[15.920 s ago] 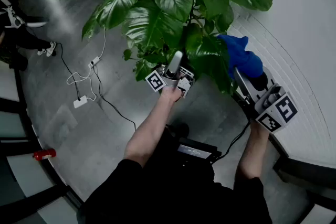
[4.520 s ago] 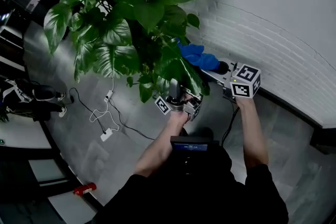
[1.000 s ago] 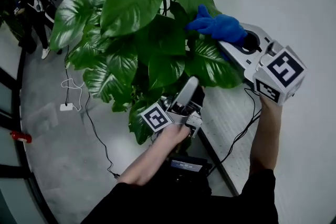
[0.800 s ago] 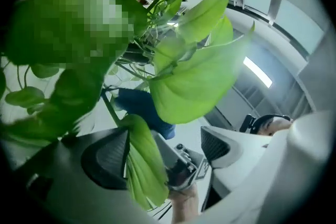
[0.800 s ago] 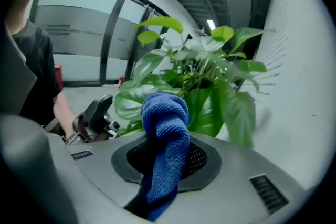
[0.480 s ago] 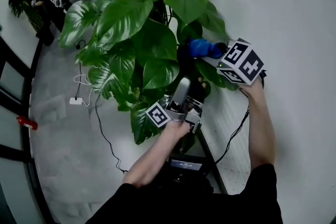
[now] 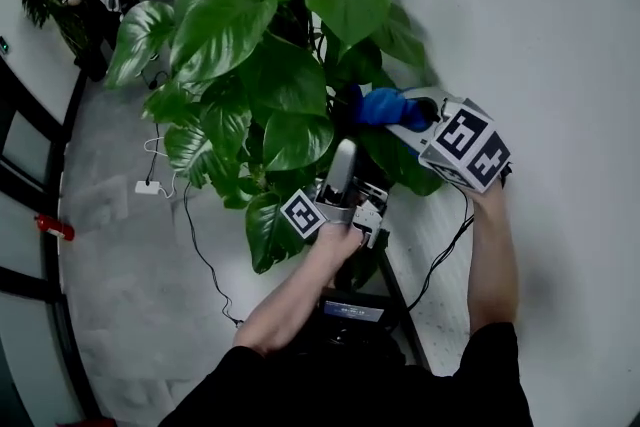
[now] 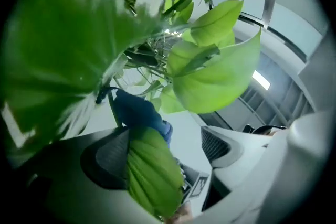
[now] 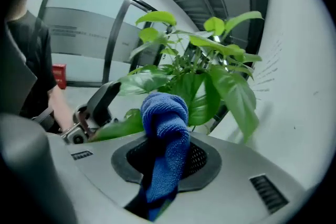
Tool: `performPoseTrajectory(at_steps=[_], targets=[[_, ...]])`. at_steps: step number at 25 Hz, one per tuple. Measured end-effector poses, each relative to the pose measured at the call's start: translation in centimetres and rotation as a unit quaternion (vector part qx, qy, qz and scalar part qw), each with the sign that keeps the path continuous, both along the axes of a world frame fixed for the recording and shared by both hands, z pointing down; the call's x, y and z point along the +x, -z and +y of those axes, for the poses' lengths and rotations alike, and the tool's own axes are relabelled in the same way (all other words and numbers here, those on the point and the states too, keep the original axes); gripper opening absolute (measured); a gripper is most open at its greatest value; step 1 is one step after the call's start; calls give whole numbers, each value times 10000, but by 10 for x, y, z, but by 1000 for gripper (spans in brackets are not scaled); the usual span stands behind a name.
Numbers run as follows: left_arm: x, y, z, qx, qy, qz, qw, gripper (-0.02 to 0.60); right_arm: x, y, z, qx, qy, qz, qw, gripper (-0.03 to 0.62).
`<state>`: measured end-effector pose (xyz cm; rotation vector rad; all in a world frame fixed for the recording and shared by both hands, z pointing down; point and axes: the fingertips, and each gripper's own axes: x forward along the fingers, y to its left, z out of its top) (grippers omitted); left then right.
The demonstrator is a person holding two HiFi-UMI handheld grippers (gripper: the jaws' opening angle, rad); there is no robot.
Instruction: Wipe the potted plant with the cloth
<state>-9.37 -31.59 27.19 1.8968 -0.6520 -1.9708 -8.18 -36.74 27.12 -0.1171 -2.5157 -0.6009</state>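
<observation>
Right gripper [image 7: 412, 111] sinking slightly since earlier, clamping fuzzy blue terry cloth [image 9: 166, 126] against potted plant [image 7: 262, 45], leaves glossy, heart-shaped. Left gripper [image 8: 173, 165] gaping apart, ribbed leaf [image 8: 152, 173] lying between.

The plant [image 7: 270, 65] is viewed steeply from above by the head view. The left gripper view is set close beneath it, facing up; the right gripper view faces across — the cloth [image 7: 385, 105] is shared by all three.

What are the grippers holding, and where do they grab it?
The right gripper pinches the blue cloth by one end. The left gripper is open; a leaf lies between its jaws, unclamped.
</observation>
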Motion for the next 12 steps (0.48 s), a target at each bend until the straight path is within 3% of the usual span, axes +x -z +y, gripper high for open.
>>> performPoseTrajectory(at_steps=[3,6,12], targets=[[-6,7,11,207,31,18,9998,436,11,-4,30,378,249,85,9989,107],[-8,5,18,291,20,-21,9996,436,23,-14,56,420,498,217,9976,107],[-6,4,18,253,-27,-139,9996,437,60,-59,105,563,1037,1138,9865,107]])
